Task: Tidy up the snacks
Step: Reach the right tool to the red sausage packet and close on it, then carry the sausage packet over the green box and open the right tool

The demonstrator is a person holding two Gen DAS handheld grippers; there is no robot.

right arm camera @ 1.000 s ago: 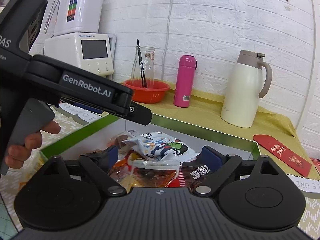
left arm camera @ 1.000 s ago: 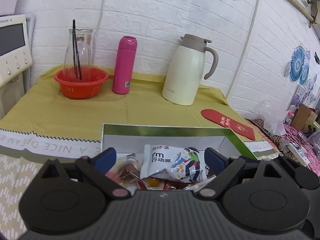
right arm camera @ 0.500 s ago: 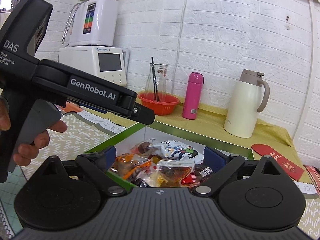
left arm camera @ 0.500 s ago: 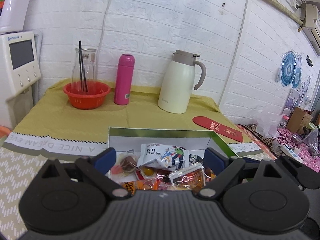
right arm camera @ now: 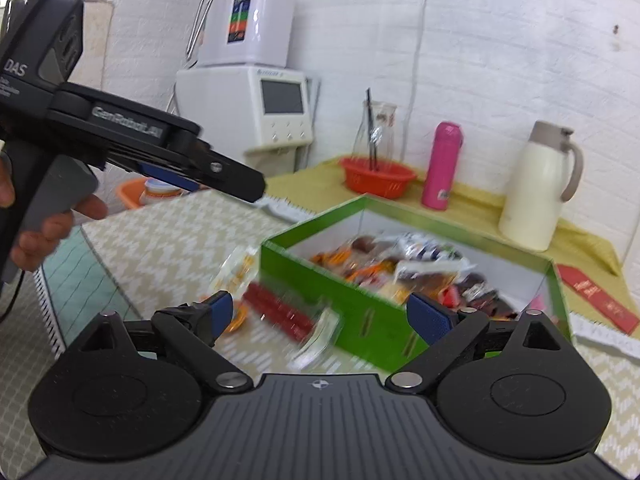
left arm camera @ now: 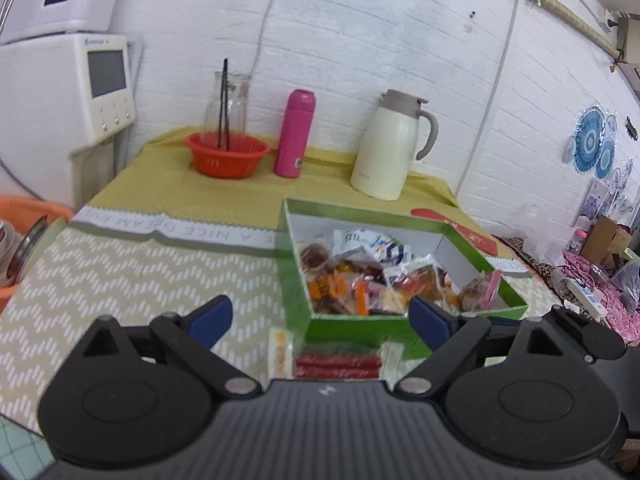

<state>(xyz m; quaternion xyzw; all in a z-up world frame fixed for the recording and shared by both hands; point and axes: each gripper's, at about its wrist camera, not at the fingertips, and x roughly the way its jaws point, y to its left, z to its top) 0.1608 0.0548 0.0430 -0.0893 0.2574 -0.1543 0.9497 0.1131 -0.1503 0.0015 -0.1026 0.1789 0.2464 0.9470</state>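
Observation:
A green box (left arm camera: 360, 326) (right arm camera: 360, 300) with white inner walls holds several wrapped snacks (left arm camera: 376, 276) (right arm camera: 404, 268). A clear packet of red sausage sticks (left arm camera: 336, 360) (right arm camera: 280, 312) lies on the patterned cloth in front of the box, with a small orange-printed packet (left arm camera: 279, 350) (right arm camera: 238, 270) beside it. My left gripper (left arm camera: 320, 320) hovers open over the sausage packet, nothing between its blue pads. My right gripper (right arm camera: 320, 316) is open too, empty, above the same packet. In the right wrist view the left gripper's body (right arm camera: 132, 136) is held by a hand (right arm camera: 48, 224) at the left.
At the back stand a red basket (left arm camera: 226, 154) with a glass jar, a pink flask (left arm camera: 294, 134) and a cream jug (left arm camera: 390, 146) on a yellow cloth. A white machine (left arm camera: 64, 92) is at the left, an orange bowl (left arm camera: 20, 216) below it. A red envelope (right arm camera: 596, 300) lies right of the box.
Both grippers have drawn back from over the box toward the near side. The box now sits farther off, and the sausage packet in front of it has come into view.

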